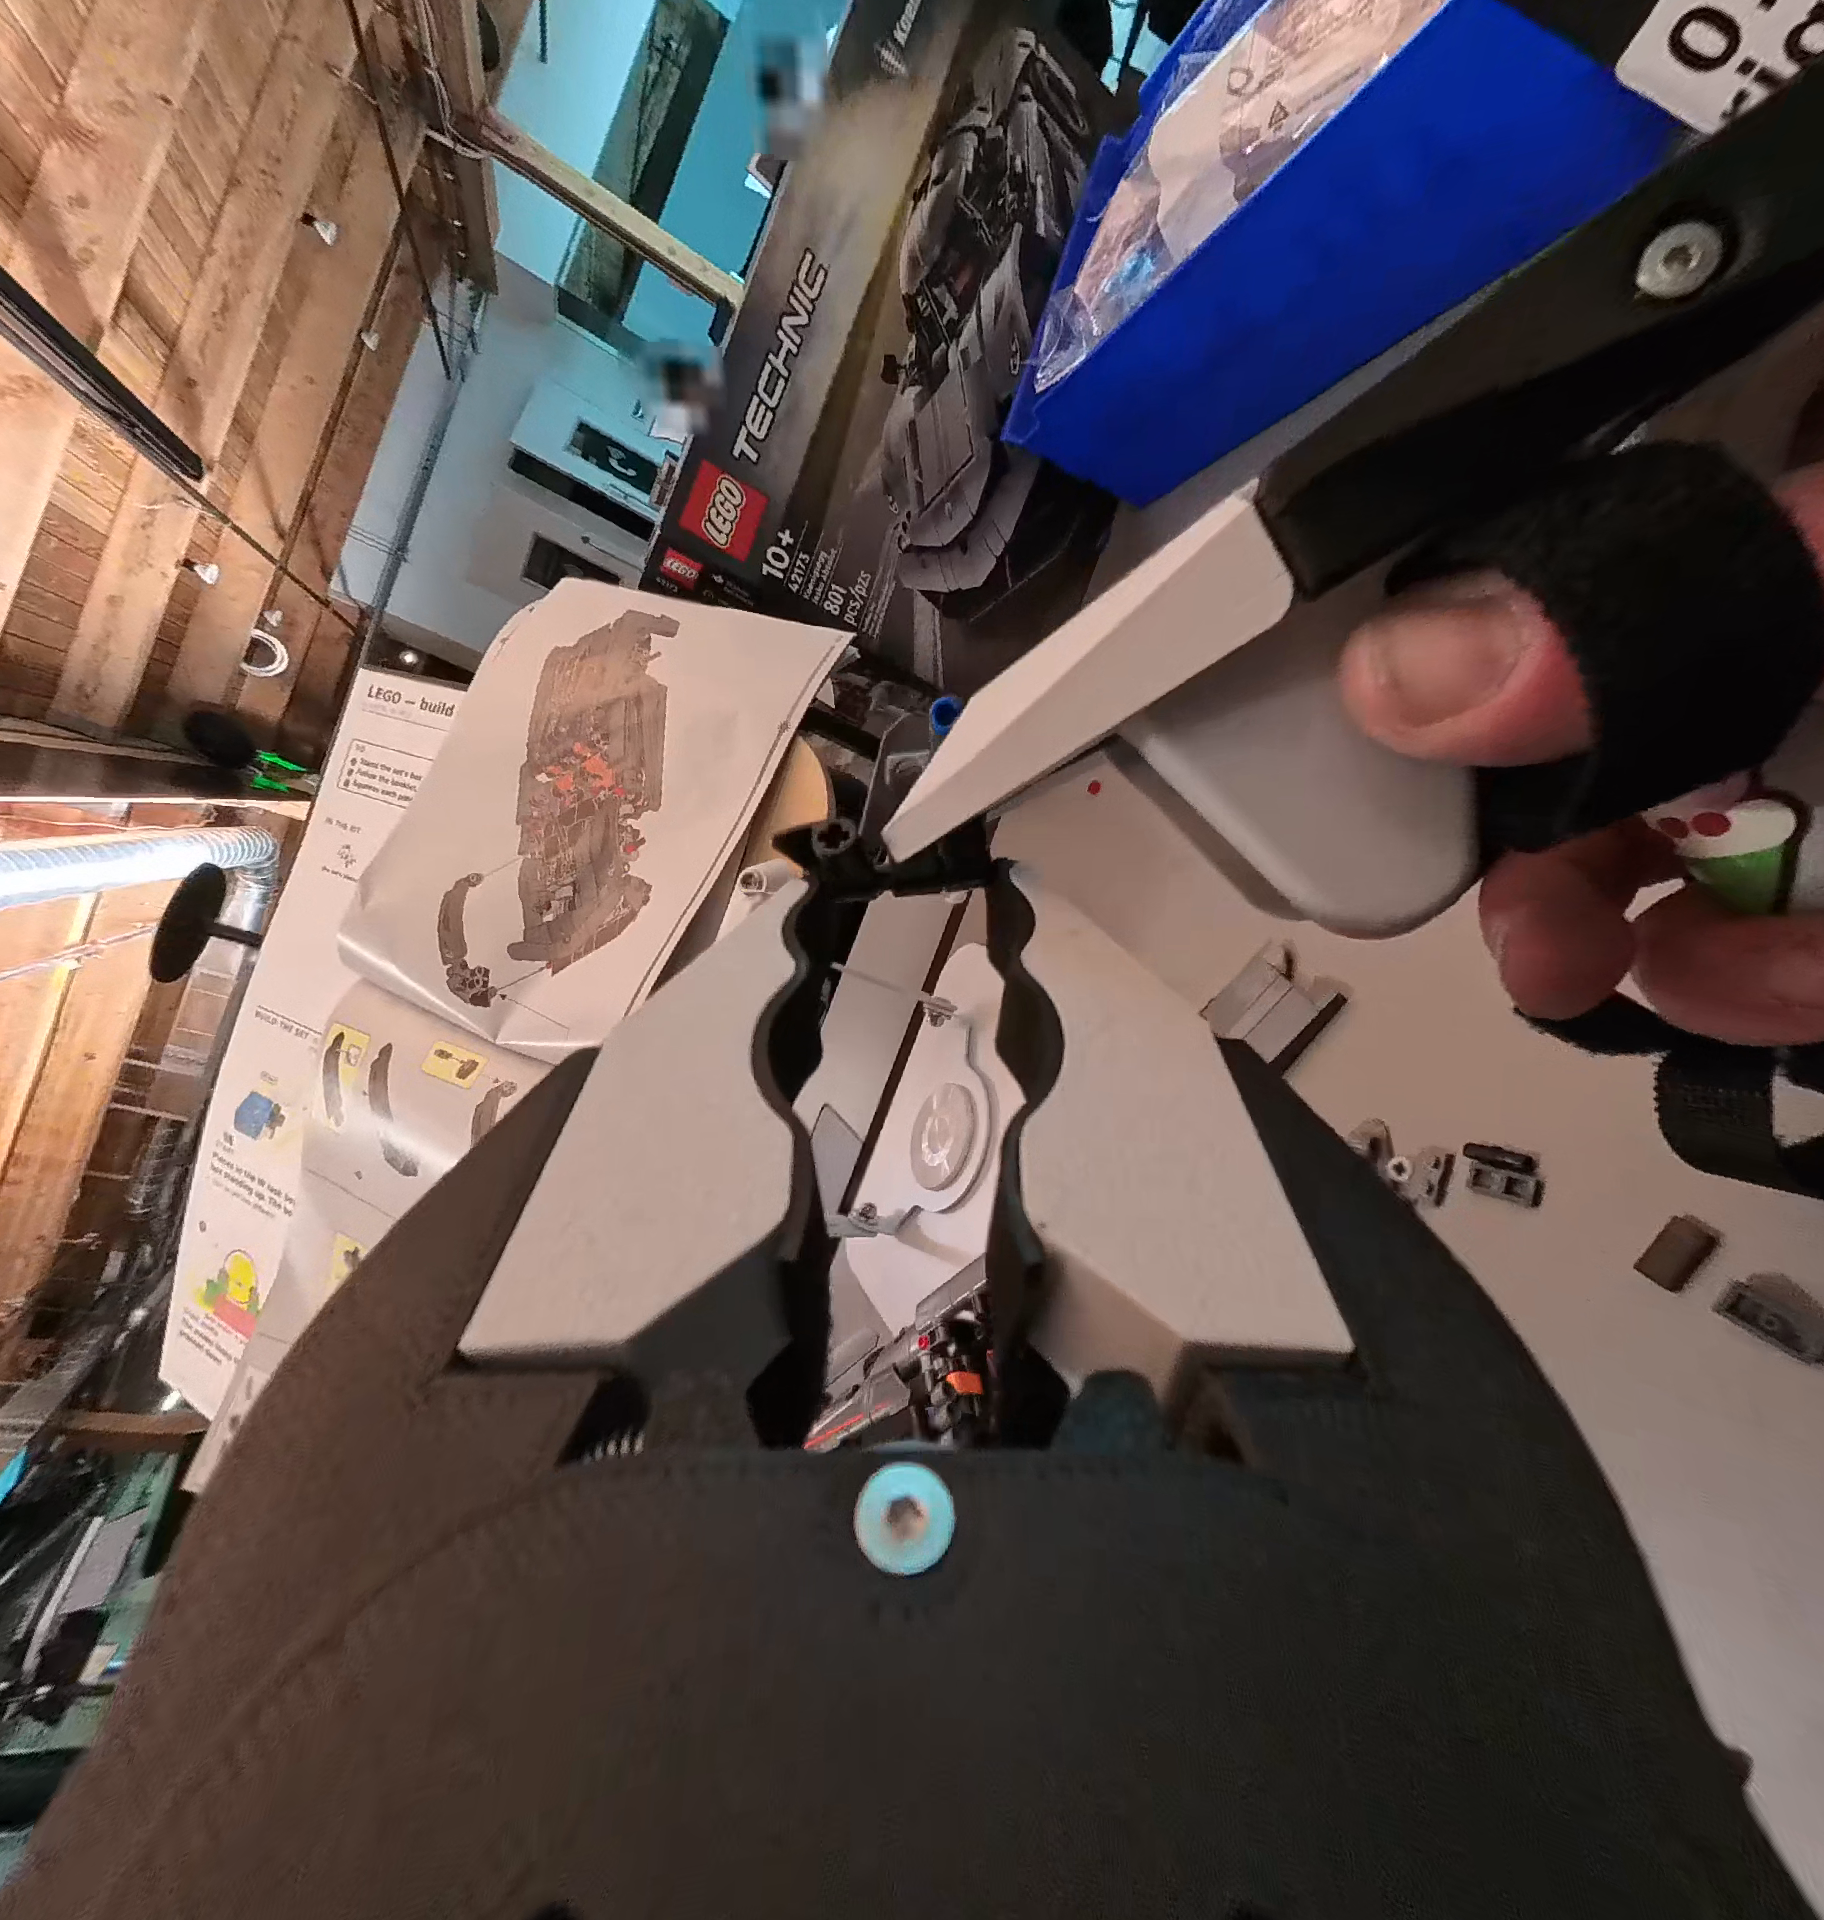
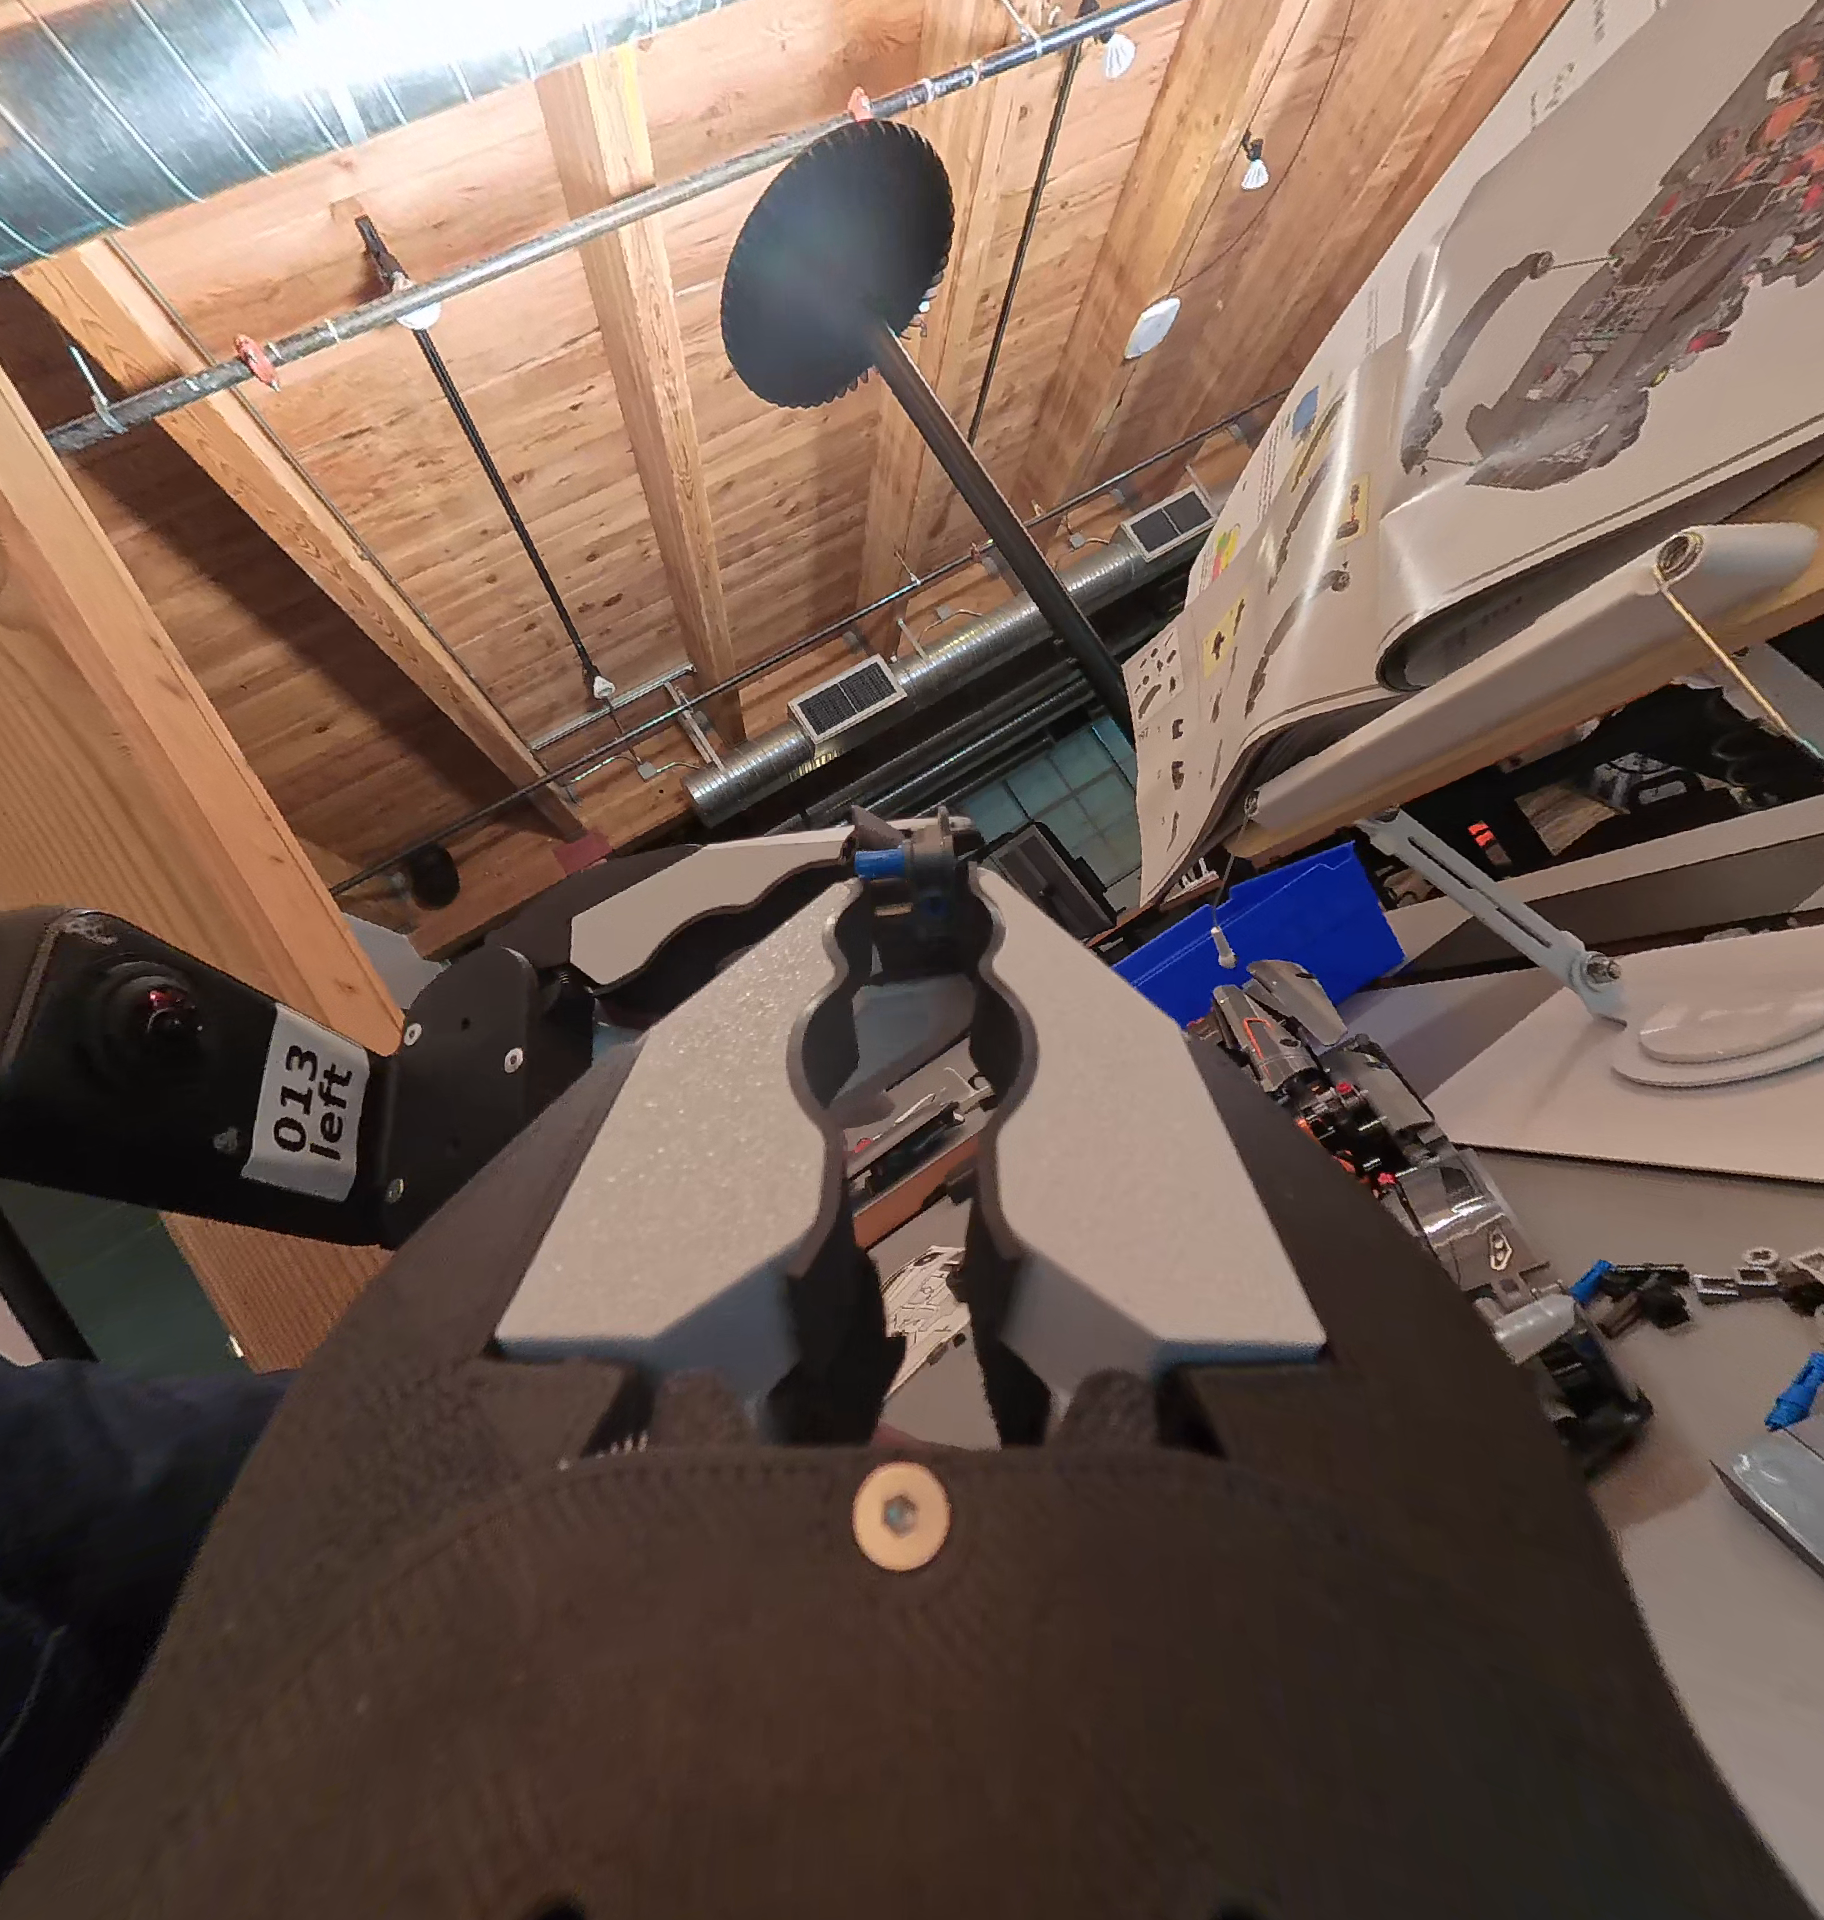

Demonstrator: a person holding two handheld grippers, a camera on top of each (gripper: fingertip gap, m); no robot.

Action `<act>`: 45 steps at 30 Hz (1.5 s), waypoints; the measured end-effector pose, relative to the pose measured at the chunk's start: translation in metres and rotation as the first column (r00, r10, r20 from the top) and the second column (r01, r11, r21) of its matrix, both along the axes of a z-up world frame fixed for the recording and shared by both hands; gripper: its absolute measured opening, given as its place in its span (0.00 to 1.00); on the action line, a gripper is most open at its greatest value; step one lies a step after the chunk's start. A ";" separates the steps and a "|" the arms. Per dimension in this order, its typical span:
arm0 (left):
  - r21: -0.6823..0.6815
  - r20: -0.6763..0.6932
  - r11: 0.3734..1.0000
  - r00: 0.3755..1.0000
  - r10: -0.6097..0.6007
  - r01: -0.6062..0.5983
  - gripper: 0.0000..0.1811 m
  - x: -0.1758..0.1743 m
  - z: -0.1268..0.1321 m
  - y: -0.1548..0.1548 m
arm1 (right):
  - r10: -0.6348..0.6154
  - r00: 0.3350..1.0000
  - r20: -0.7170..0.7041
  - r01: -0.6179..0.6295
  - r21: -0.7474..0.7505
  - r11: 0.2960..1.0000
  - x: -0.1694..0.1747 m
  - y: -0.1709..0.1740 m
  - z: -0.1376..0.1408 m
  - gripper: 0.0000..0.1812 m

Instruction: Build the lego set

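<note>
The build looks well along but unfinished, as a judgement from what lies about: a partly built grey car [image 2: 1334, 1101], with black and orange parts showing in its open frame, sits on the tabletop [image 2: 1718, 1704] at about 3 o'clock in the right wrist view, and loose grey pieces [image 1: 1490, 1174] and blue pegs [image 2: 1796, 1387] are scattered nearby, so several steps remain. The instruction booklet [image 1: 596, 810] stands open on a stand at about 10 o'clock in the left wrist view, with the set's box [image 1: 887, 416] and a blue bin [image 1: 1303, 260] of bagged parts behind it. Both grippers meet in the air over the tabletop on one small sub-assembly [image 2: 913, 873], black and grey with a blue peg. The left gripper [image 1: 892, 878] has its fingers drawn narrow and pinches the black end of it at their tips; the right gripper [image 2: 913, 883] has its fingers likewise narrow and clamps the same piece, the blue peg pointing toward 9 o'clock in its own view. The piece's long axis appears to run crosswise to the left fingers, roughly 9 to 3 o'clock there. It is likely being pressed together or handed across; which one cannot be told.
</note>
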State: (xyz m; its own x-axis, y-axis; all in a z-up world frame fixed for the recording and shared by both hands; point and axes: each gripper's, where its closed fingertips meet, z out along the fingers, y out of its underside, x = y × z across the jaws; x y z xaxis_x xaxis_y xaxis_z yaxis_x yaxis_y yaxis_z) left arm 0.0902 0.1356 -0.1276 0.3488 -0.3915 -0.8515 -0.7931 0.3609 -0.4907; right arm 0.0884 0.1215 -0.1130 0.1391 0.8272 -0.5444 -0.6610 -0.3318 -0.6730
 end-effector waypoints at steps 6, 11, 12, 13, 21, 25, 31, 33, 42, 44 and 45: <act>0.021 -0.055 1.000 0.998 0.013 -0.012 0.12 -0.002 -0.005 0.002 | 0.009 1.000 0.005 -0.009 -0.025 1.000 -0.001 0.002 -0.004 0.08; -0.077 -0.047 0.996 0.998 -0.045 0.041 0.12 -0.007 -0.010 0.002 | -0.038 0.996 0.075 0.038 0.009 0.999 0.003 0.005 -0.002 0.08; -0.114 -0.029 0.992 0.998 -0.057 0.054 0.17 -0.012 -0.011 0.002 | -0.080 0.989 0.127 0.075 0.048 0.996 0.005 0.005 -0.001 0.07; -0.196 0.009 0.977 0.996 -0.089 0.089 0.17 -0.014 -0.015 -0.001 | -0.121 0.976 0.179 0.103 0.107 0.989 0.005 0.002 0.003 0.07; -0.580 0.640 0.528 0.748 -0.177 0.621 0.14 -0.026 0.001 -0.040 | -0.481 0.700 0.528 0.147 0.552 0.821 -0.024 -0.015 -0.004 0.07; -0.595 0.762 0.321 0.644 -0.067 0.737 0.10 -0.036 -0.001 -0.041 | -0.527 0.655 0.542 0.107 0.623 0.775 -0.035 -0.020 -0.009 0.07; -0.561 0.824 0.145 0.567 0.002 0.815 0.06 -0.041 -0.008 -0.045 | -0.570 0.611 0.549 0.062 0.685 0.726 -0.043 -0.024 -0.013 0.08; -0.550 0.830 0.159 0.558 -0.009 0.820 0.05 -0.041 -0.008 -0.045 | -0.564 0.616 0.550 0.059 0.682 0.729 -0.043 -0.024 -0.013 0.08; -0.550 0.817 0.174 0.570 -0.091 0.817 0.04 -0.040 -0.010 -0.051 | -0.158 0.876 0.456 -0.042 0.397 0.917 -0.041 -0.027 -0.011 0.07; -0.558 0.809 0.183 0.580 -0.101 0.810 0.02 -0.038 -0.011 -0.053 | -0.056 0.918 0.392 -0.079 0.319 0.945 -0.039 -0.026 -0.010 0.08; -0.557 0.804 0.196 0.583 -0.115 0.807 0.02 -0.037 -0.012 -0.053 | -0.006 0.931 0.364 -0.104 0.283 0.953 -0.038 -0.025 -0.010 0.08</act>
State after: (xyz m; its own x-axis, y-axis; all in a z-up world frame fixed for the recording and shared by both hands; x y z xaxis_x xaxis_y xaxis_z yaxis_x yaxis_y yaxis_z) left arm 0.0531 0.0825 -0.1392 -0.0323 -0.9461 0.3222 -0.1254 -0.3160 -0.9404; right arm 0.0503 0.0960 -0.1235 0.2334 0.9520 -0.1980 -0.3462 -0.1090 -0.9318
